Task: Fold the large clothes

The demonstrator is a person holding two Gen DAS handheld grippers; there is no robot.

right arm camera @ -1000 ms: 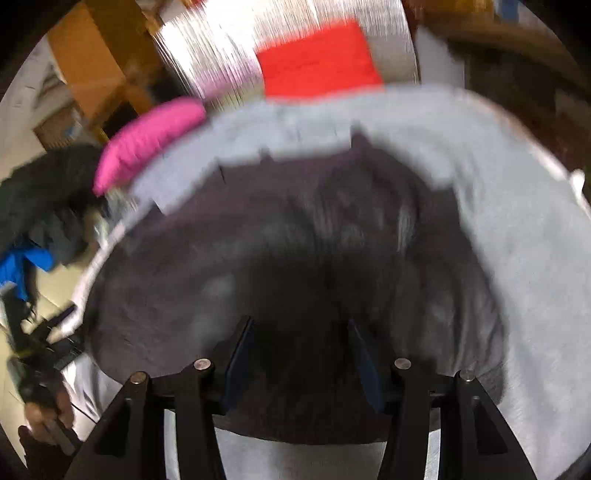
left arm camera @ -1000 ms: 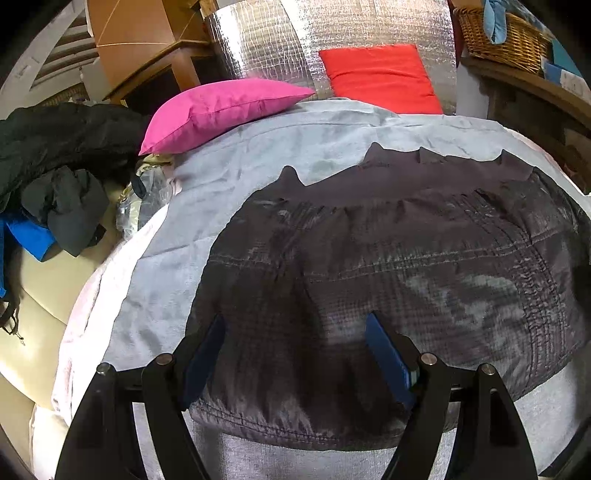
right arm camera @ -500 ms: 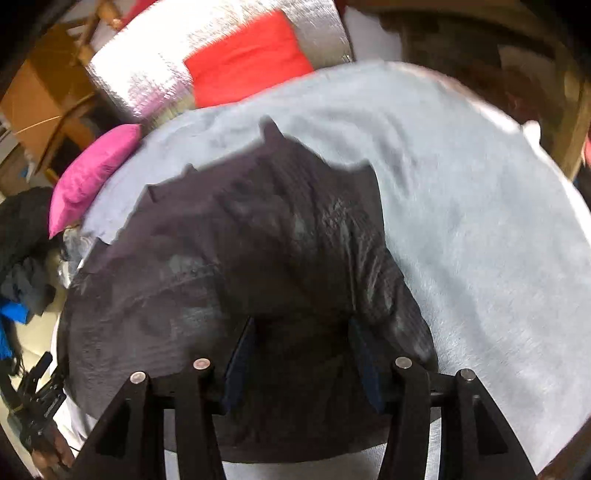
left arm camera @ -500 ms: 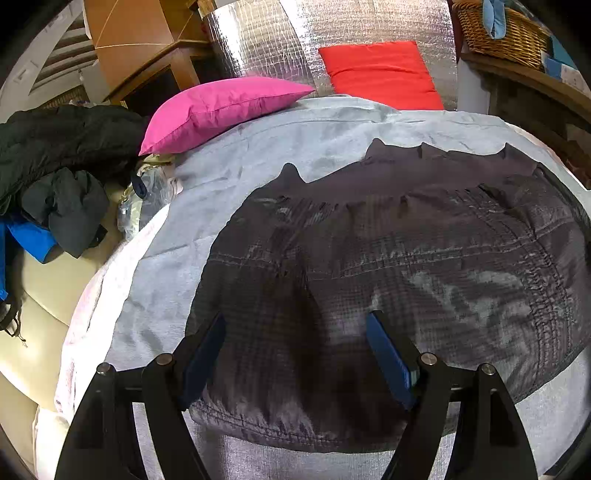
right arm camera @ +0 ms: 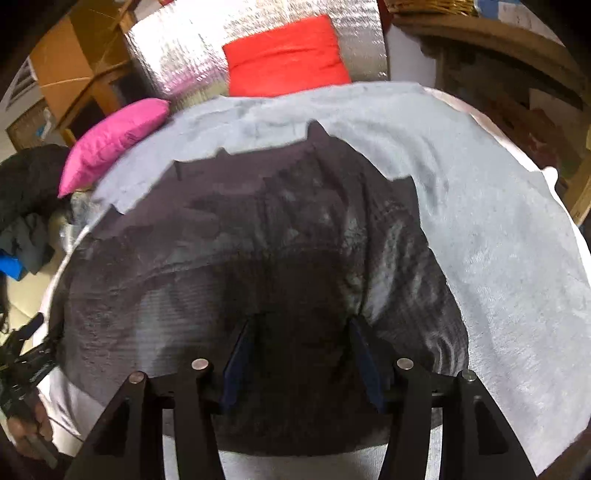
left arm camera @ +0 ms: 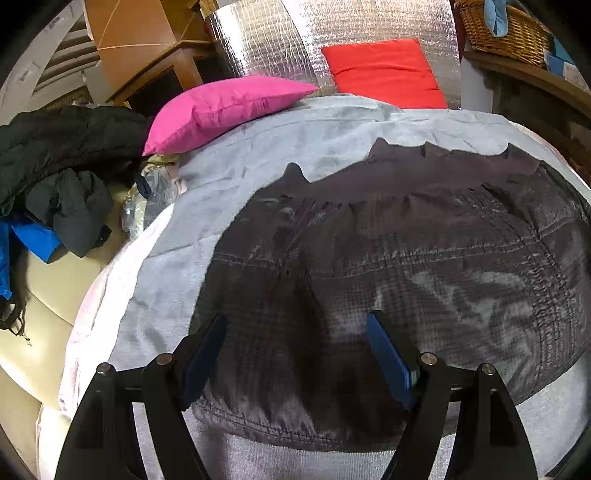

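Observation:
A large dark grey quilted garment (left arm camera: 406, 266) lies spread flat on a grey sheet (left arm camera: 229, 173) over the bed; its far edge shows several small pointed tabs. It also shows in the right wrist view (right arm camera: 258, 240). My left gripper (left arm camera: 297, 325) is open and empty, hovering over the garment's near left part. My right gripper (right arm camera: 303, 325) is open and empty, over the garment's near right part. The left gripper itself shows at the lower left of the right wrist view (right arm camera: 26, 354).
A pink pillow (left arm camera: 221, 107) and a red cushion (left arm camera: 384, 72) lie at the head of the bed against a silver foil panel (left arm camera: 266, 40). Dark and blue clothes (left arm camera: 62, 177) are piled at the left. A wicker basket (left arm camera: 502, 29) stands on a wooden shelf at right.
The right wrist view has swung right and back, and now looks at the garment's right side. The left gripper has barely moved. Both grippers stayed open.

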